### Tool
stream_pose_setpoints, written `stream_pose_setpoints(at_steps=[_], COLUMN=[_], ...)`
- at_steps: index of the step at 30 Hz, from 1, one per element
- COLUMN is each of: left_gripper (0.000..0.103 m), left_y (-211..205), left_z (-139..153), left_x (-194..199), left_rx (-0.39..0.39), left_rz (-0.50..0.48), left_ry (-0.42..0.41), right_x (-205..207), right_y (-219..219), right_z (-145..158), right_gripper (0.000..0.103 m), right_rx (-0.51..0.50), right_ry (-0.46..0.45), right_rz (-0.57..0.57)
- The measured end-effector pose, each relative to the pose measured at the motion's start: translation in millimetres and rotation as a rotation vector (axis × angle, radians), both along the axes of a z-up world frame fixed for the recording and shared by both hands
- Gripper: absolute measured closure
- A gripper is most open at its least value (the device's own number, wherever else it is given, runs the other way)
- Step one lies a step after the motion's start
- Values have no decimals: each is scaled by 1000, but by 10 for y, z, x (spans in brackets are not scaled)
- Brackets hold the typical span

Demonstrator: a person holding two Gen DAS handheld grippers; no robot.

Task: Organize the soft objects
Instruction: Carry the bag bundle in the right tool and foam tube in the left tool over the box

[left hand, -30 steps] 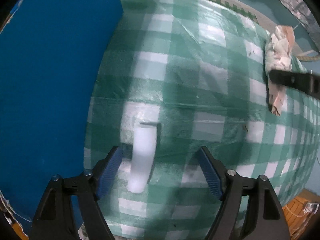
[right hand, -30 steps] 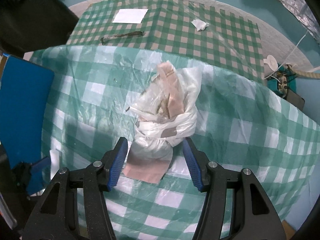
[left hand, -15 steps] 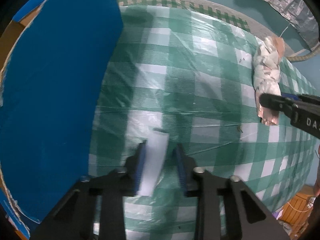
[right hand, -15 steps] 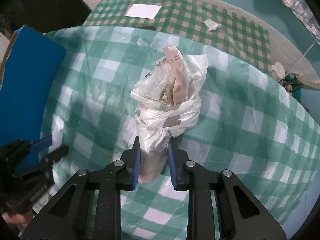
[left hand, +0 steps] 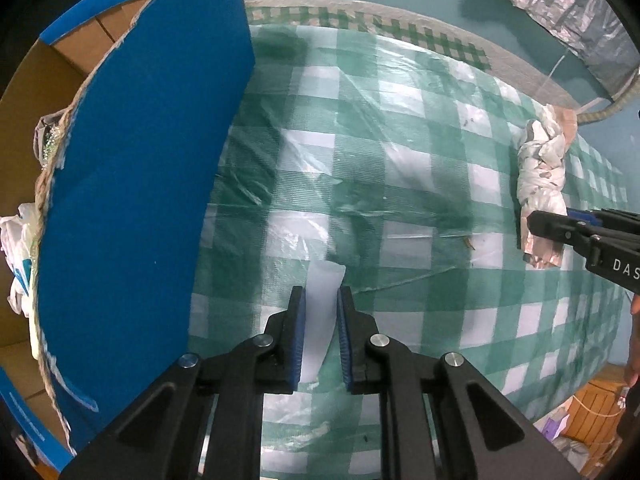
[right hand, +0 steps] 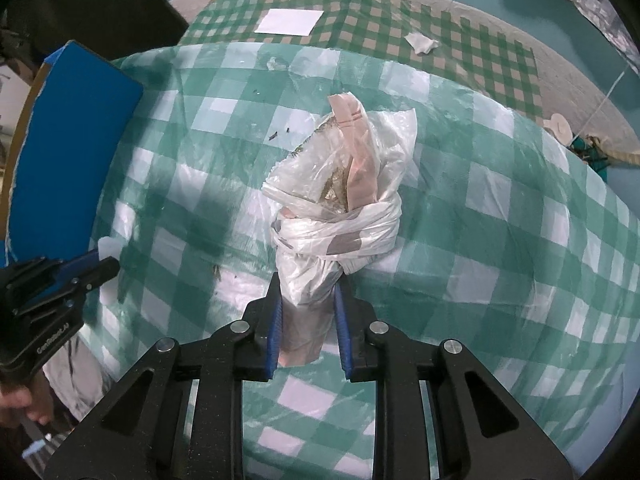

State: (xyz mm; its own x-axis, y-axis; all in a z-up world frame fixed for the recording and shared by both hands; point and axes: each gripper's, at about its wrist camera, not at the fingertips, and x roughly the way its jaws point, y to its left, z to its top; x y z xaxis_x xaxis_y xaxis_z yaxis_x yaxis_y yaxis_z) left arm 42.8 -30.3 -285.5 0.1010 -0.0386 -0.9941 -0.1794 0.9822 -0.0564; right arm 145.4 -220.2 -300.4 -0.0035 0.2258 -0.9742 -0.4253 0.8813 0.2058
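A small white soft strip [left hand: 320,320] hangs a little above the green-checked plastic tablecloth [left hand: 400,160]. My left gripper [left hand: 321,294] is closing and its blue pads press the strip on both sides. A knotted white plastic bag bundle [right hand: 340,208] with a pink strip inside is held at its lower end by my right gripper [right hand: 308,284], which is shut on it. In the left wrist view the same bundle [left hand: 540,168] is at the right edge of the table. In the right wrist view the left gripper [right hand: 108,266] is at the left, beside the blue flap.
A blue cardboard box flap [left hand: 140,200] stands at the table's left edge, and white bags [left hand: 16,240] lie inside the box. Behind lies a smaller-checked cloth with a white paper sheet [right hand: 290,22] and a crumpled scrap [right hand: 420,42]. A wooden crate [left hand: 592,412] sits low right.
Both grippers went from open to shut, the left on the white strip, the right on the bag bundle. The left one rose with the strip, and more of the blue box shows.
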Motion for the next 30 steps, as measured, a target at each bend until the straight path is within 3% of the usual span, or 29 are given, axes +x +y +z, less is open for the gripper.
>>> stream_pose_setpoints(at_steps=[18,30], left_gripper=[90,90], left_y=[-154,-108], left_z=[488,881], left_x=[-121,-126], left_rx=[0,19], left_rz=[-106,-109], left_ry=[-101,-148], right_x=[-362,-500], right_y=[-50,69], right_z=[457,928], right_gripper=[82,82], right_rx=[32,66], right_ry=[-59,-110], right_rz=[87,132])
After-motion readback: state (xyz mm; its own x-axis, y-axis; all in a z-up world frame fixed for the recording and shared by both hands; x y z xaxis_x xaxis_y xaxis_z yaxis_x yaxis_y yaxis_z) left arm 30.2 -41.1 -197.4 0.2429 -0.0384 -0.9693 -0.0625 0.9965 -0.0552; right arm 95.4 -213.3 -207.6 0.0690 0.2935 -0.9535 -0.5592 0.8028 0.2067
